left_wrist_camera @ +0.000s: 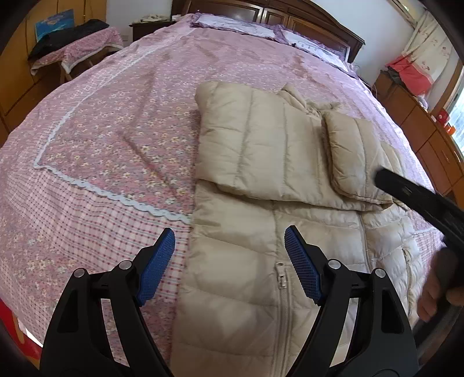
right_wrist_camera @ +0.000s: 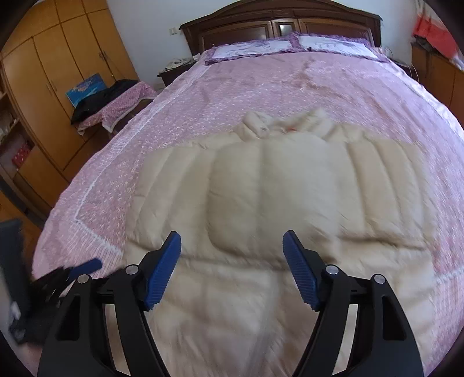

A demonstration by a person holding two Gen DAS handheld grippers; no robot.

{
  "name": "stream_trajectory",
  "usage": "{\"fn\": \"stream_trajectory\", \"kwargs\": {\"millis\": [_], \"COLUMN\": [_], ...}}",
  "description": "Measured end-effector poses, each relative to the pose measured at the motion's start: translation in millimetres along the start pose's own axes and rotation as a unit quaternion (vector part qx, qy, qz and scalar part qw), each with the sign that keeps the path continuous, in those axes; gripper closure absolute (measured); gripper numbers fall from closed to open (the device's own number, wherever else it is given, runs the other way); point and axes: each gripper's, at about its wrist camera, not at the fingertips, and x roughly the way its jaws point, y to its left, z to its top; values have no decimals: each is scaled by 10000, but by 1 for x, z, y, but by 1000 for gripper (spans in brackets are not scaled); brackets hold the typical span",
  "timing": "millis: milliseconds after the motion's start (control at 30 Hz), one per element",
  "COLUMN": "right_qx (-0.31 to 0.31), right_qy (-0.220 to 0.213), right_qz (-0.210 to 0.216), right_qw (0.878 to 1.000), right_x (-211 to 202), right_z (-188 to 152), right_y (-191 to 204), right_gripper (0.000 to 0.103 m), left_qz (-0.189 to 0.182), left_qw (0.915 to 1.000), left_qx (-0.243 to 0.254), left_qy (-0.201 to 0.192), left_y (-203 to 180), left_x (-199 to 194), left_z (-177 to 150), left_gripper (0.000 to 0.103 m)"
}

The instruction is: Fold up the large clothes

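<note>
Your left gripper (left_wrist_camera: 229, 240) hangs with its blue pads (left_wrist_camera: 158, 265) spread wide and nothing between them. It sits over the near left edge of the beige puffer jacket (left_wrist_camera: 261, 162), with one pad above the checked border of the bedspread and the other above the jacket's lower front, just left of the zipper pull (left_wrist_camera: 280, 280).

Your right gripper (right_wrist_camera: 232, 246) is likewise spread apart and empty, poised above the middle of the jacket; this view is blurred, so fine detail on the fabric is hard to read. From the left camera, the right gripper's black body (left_wrist_camera: 417, 197) reaches in from the right edge, its tip over the folded sleeve, and your right hand (left_wrist_camera: 438, 290) shows at the lower right.

The jacket lies flat on the bed (left_wrist_camera: 110, 124), front up, on the near right part of the pink flowered bedspread. Both sleeves are folded in across the chest: the left one (left_wrist_camera: 249, 139) forms a broad quilted panel, the right one (left_wrist_camera: 353, 150) a smaller panel beside it. The collar (right_wrist_camera: 278, 124) bunches at the far end.

Beyond, two pillows (right_wrist_camera: 293, 46) rest against the dark wooden headboard (right_wrist_camera: 278, 20). A wardrobe (right_wrist_camera: 46, 66) stands on the left, with a cloth-covered chair (left_wrist_camera: 78, 49) near it.
</note>
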Motion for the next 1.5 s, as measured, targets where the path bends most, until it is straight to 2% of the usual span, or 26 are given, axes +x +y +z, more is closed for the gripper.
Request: {"fn": "stream_trajectory", "kwargs": {"millis": [100,233,267,300,333,433,500,667,833,1000,1233,1267,1367,1500], "right_qx": [-139,-291,-328,-397,-432,-330,-329,-237,114,639,1120,1202,1336,1418], "right_qy": [46,331,390,415,418,420,279,-156,-415,-379,-235,-163,-67,-168], "right_qz": [-201,-555,-603,-651,-670,-460,-394,-252,-495,-740,-1054,-1083,-1341,-1423], "right_qw": [9997,9975,9969,9962,9959,9975,9983,9993,9978,9945,9878,9867,9819,9795], "right_x": [24,62,68,73,73,64,47,0,-33,-36,-20,-16,-12,-30], "right_z": [6,6,5,3,1,-1,1,13,20,15,2,-2,-10,-11], "right_y": [11,13,12,10,8,-1,-6,-28,-73,-131,-182,-188,-200,-205], "right_gripper": [30,30,34,45,50,76,82,83,83,83,82,80,62,61], "left_qz": [13,10,3,-8,-20,-43,-56,-39,7,28,290,321,452,496], "left_qw": [10000,10000,10000,10000,10000,10000,9999,9995,9979,9975,9976,9977,9971,9961], "left_qx": [-51,-65,-66,-61,-47,15,77,255,516,550,497,483,512,603], "left_qy": [17,21,18,12,1,-33,-60,-200,-386,-440,-374,-355,-349,-399], "left_y": [5,7,7,7,7,2,-3,-21,-43,-55,-60,-60,-64,-67], "left_x": [0,0,0,0,-1,-3,-3,-4,2,20,56,60,68,67], "left_z": [-2,-4,-4,-4,-3,-2,2,17,35,52,66,66,66,66], "left_gripper": [25,25,25,25,25,25,25,25,25,25,25,25,25,25]}}
